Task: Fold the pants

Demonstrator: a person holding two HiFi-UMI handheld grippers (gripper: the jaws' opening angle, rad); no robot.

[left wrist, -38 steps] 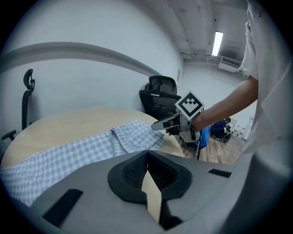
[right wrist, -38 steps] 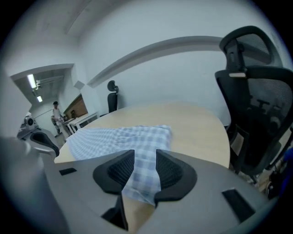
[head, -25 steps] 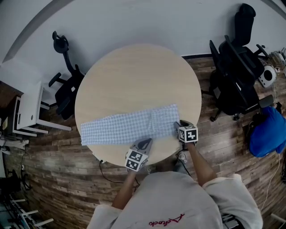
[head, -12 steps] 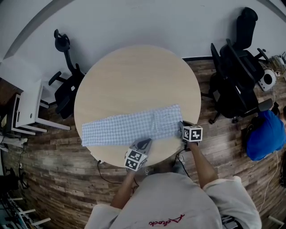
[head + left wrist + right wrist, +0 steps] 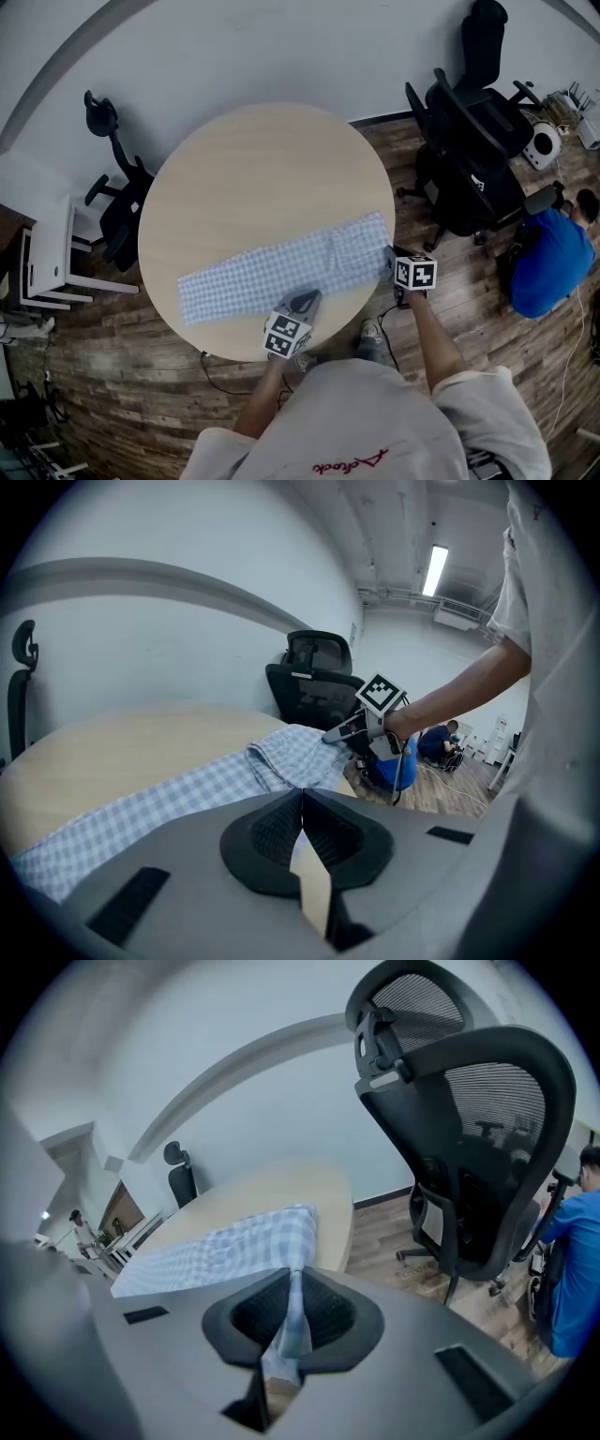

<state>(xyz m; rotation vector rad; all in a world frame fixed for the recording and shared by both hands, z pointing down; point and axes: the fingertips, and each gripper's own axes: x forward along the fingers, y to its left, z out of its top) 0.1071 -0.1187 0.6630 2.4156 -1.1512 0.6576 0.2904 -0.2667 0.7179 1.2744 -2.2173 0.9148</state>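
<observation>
**Item 1, right gripper** (image 5: 294,1281). Jaws have just been closing and now pinch a fold of checked cloth. The cloth runs up the slit between the pads and out past the tips.

**Item 2, left gripper** (image 5: 302,795). Jaws pressed together at the near long edge of the cloth. A pale sliver sits in the slit, and it appears to be the hem, nipped thin.

**Item 3, pants** (image 5: 272,270). Blue-and-white check, laid flat as one long band. From the right jaws the band stretches straight ahead and off to their left. From the left jaws it spreads just beyond the tips, with the waist end to their right, where the right gripper has the corner.

**Item 4, table** (image 5: 253,169). Round, pale wood, bare beyond the pants on the far side of both pairs of jaws.

**Item 5, office chair** (image 5: 469,1129). Black mesh, off the table, to the right of the right jaws.

**Step in hand (judged):** corners taken up and the first fold not yet made.

**Next move calls for:**
- both grips kept firm;
- the waist end lifted clear of the table;
- that end carried over toward the leg end;
- the edges kept level so the layers lie square.
</observation>
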